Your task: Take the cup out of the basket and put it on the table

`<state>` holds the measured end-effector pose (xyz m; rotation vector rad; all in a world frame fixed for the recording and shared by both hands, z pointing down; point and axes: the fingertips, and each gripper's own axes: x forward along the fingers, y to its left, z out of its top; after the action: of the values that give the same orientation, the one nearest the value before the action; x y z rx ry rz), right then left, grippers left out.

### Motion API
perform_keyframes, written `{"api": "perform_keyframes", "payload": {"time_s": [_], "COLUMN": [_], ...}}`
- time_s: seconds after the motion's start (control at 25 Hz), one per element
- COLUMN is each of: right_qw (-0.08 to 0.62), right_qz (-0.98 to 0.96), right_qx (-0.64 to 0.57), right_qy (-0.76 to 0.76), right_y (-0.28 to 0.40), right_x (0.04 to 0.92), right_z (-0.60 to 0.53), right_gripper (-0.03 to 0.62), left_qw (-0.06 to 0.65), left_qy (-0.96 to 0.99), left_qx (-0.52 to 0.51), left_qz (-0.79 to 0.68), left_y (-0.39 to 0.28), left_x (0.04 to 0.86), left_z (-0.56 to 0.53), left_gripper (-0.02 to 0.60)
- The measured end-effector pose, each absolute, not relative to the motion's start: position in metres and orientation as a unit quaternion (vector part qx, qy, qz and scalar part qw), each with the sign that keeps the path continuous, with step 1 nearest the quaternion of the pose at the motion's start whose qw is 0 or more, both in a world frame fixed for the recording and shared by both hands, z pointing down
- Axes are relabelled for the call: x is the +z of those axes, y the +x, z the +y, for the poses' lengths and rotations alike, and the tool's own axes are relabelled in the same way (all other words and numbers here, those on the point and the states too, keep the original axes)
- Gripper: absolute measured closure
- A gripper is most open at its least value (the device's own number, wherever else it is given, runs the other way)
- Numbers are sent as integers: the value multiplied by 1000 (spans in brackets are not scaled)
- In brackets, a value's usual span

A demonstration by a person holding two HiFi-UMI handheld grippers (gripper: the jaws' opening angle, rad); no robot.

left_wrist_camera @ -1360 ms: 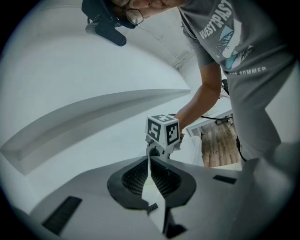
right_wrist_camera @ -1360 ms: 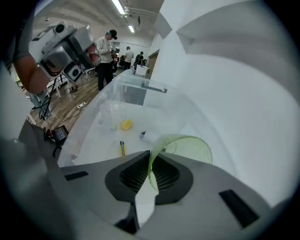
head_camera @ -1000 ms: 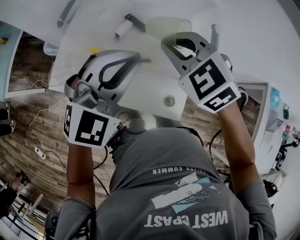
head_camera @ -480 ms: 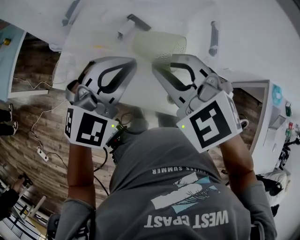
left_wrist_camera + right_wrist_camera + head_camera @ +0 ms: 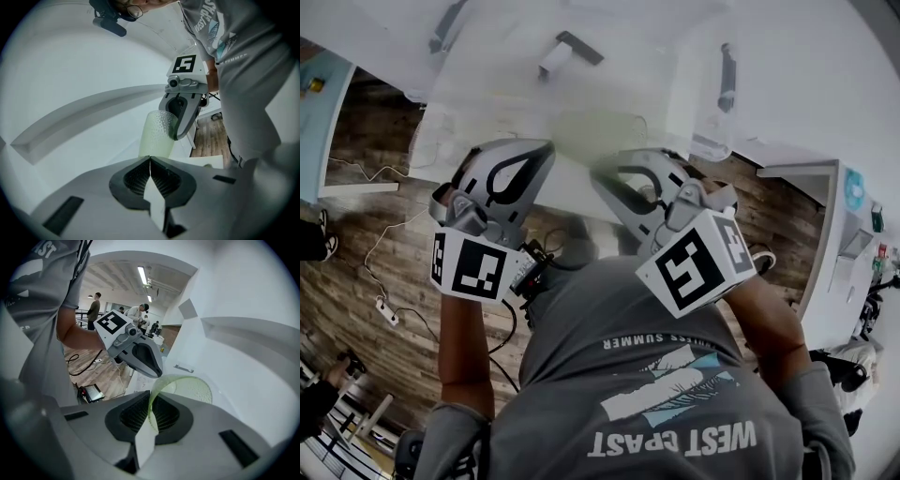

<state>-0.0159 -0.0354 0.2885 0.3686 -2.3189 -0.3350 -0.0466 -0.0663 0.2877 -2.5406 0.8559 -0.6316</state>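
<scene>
right hand-held gripper (image 5: 149,412) grips the green cup (image 5: 190,389).

In the head view the cup (image 5: 598,131) is only a blurred pale green smear, and its near end is covered by the right tongs (image 5: 605,178). In the left gripper view its lower part is hidden behind the left tongs (image 5: 150,158). Three small grey items (image 5: 564,52) on the white surface (image 5: 787,84) are too small to identify. The people (image 5: 96,305) far off in the right gripper view are tiny. The head view's bottom edge cuts the shirt (image 5: 656,394).
</scene>
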Motion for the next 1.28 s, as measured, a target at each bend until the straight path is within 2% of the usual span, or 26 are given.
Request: {"api": "perform_keyframes", "payload": {"time_s": [0.88,1.28], "right_qw": [504,574], "right_qz": [-859,-816], "right_qx": [-13,7], "right_qy": [96,63], "right_y": [14,24], "right_x": [490,561], "right_z": [-30,-30], "right_gripper": [568,566], "left_qw": [92,76], "left_qy": [-910,-914], "left_qx": [-243,-239], "left_qz": [322,317], "left_y": [-68,-61], "left_x": [365,374], "left_z": [-37,-31], "left_gripper": [572,572]}}
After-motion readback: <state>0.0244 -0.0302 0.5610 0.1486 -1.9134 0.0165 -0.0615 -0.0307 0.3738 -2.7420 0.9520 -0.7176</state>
